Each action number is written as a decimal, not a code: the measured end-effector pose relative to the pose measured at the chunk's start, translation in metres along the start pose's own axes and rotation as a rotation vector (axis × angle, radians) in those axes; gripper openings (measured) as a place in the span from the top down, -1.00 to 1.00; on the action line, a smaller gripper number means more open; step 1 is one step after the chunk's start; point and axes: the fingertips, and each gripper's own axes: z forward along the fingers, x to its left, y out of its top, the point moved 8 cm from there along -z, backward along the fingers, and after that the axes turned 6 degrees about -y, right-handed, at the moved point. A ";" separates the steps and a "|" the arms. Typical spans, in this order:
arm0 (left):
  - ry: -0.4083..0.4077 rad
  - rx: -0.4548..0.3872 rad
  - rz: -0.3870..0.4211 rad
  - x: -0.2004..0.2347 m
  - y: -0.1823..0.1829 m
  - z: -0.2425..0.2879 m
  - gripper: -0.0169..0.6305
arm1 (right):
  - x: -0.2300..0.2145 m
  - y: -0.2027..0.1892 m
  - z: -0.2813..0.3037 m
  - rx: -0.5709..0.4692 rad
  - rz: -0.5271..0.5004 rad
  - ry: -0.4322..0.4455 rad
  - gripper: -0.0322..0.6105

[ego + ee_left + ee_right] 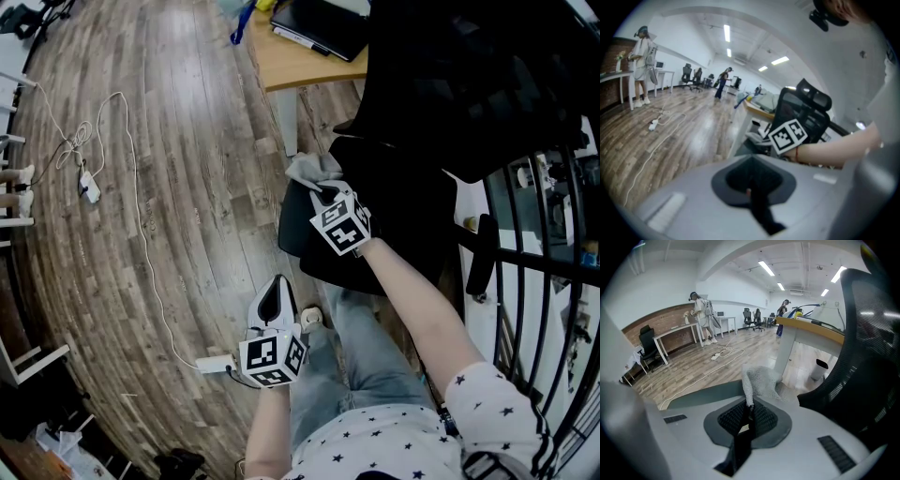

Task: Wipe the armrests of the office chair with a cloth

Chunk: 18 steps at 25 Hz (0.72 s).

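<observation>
The black office chair [394,206] stands right of centre, its mesh backrest [867,357] filling the right gripper view's right side. One black armrest [482,253] shows on the chair's far right side. My right gripper [322,192] is shut on a grey knitted cloth [314,169], held at the chair's near left edge. In the right gripper view the cloth [761,383] bunches just past the jaws [749,411], over a dark curved chair part [703,394]. My left gripper [274,298] hangs shut and empty above the floor, apart from the chair.
A wooden desk [291,66] with a black laptop [323,28] stands just beyond the chair. A white cable and power strip [89,187] lie on the wood floor at left; another strip [214,364] is near my left gripper. Black metal railing [534,244] borders the right.
</observation>
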 end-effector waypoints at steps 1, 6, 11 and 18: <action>0.000 -0.001 0.001 0.000 -0.001 -0.002 0.93 | 0.002 0.000 -0.001 0.000 -0.002 0.003 0.81; 0.002 -0.006 0.002 0.001 -0.003 -0.010 0.92 | 0.015 -0.004 -0.006 -0.002 -0.011 0.017 0.81; -0.001 -0.005 0.005 0.001 -0.007 -0.018 0.93 | 0.026 -0.007 -0.011 0.001 -0.011 0.027 0.81; -0.006 -0.003 0.010 0.001 -0.012 -0.029 0.92 | 0.041 -0.012 -0.018 -0.001 -0.013 0.034 0.81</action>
